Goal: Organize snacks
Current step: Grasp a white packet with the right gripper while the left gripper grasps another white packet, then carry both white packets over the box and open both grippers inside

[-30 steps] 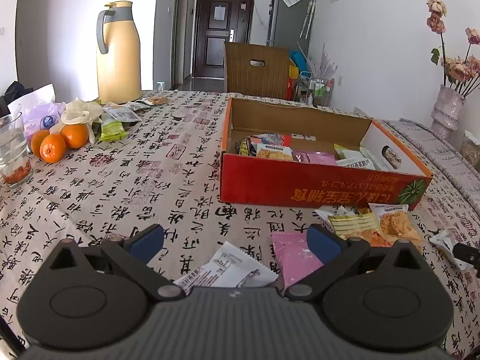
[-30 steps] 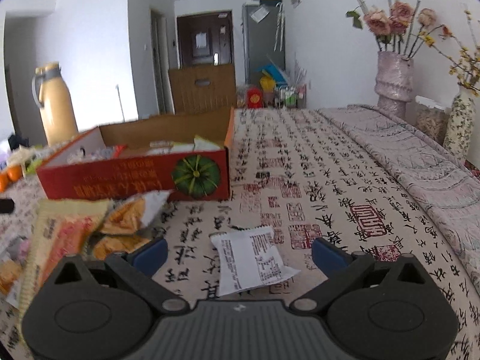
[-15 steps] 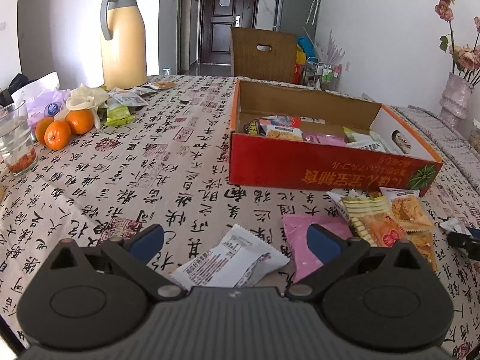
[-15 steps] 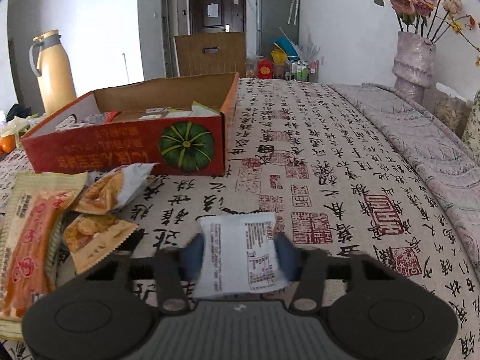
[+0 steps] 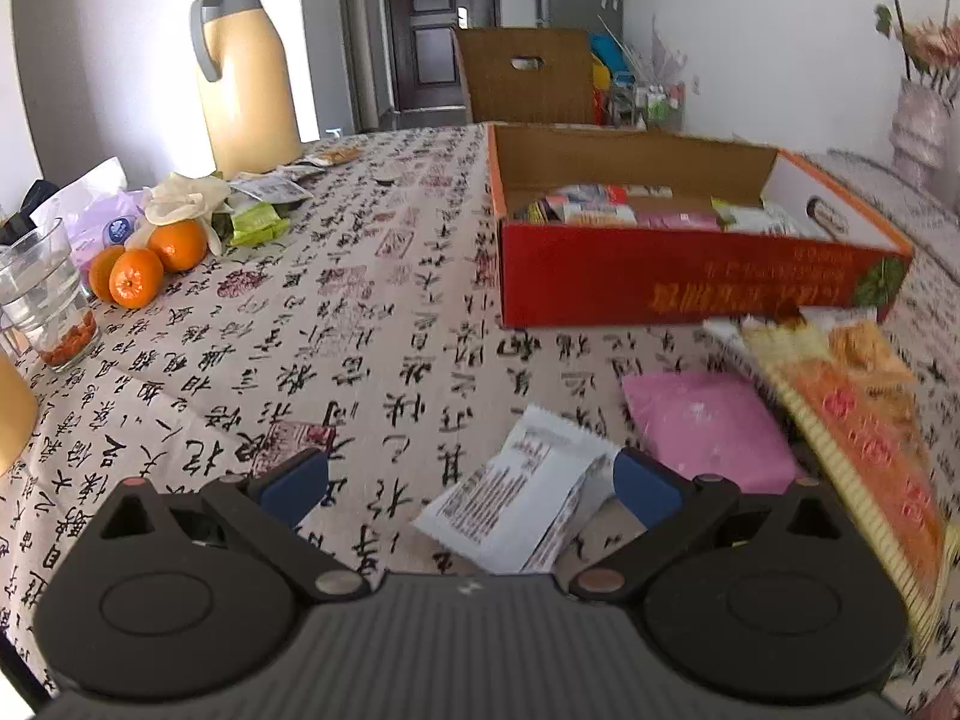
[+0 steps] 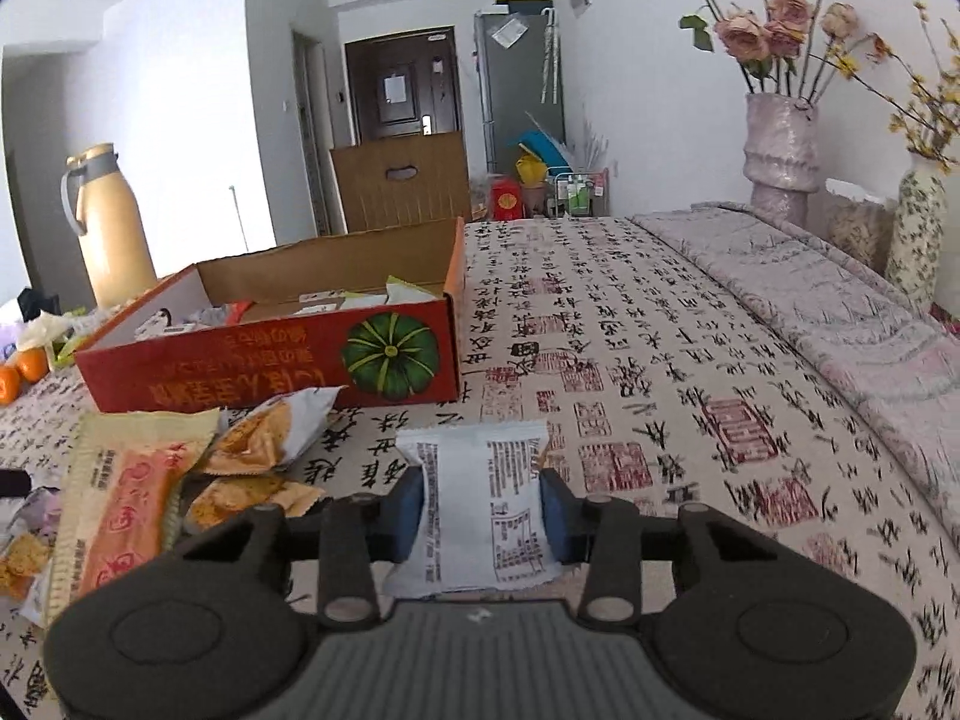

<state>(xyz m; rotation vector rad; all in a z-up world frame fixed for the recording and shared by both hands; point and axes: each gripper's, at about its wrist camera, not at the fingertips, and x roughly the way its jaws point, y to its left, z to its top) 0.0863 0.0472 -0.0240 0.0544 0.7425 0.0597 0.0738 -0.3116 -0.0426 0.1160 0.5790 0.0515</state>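
Observation:
An open red cardboard box (image 5: 660, 282) holding several snack packets stands on the table. In the left wrist view my left gripper (image 5: 471, 483) is open over a white printed packet (image 5: 516, 510) that lies flat between its blue pads (image 5: 645, 489), untouched. A pink packet (image 5: 708, 432) and a long orange packet (image 5: 852, 438) lie to its right. In the right wrist view my right gripper (image 6: 483, 507) has its jaws closing, and both pads press the sides of another white snack packet (image 6: 474, 456). The box (image 6: 270, 372) is ahead to the left.
A yellow thermos (image 5: 249, 72), oranges (image 5: 144, 264) and a glass (image 5: 48, 300) stand at the table's left. Loose cracker packets (image 6: 270, 438) lie left of my right gripper. Two flower vases (image 6: 780, 144) stand at the far right, a brown chair (image 5: 522, 78) behind the table.
My right gripper went from wide open to closed on the white packet, which now stands upright between the pads. The left gripper tilted slightly; its white packet still lies between open fingers.

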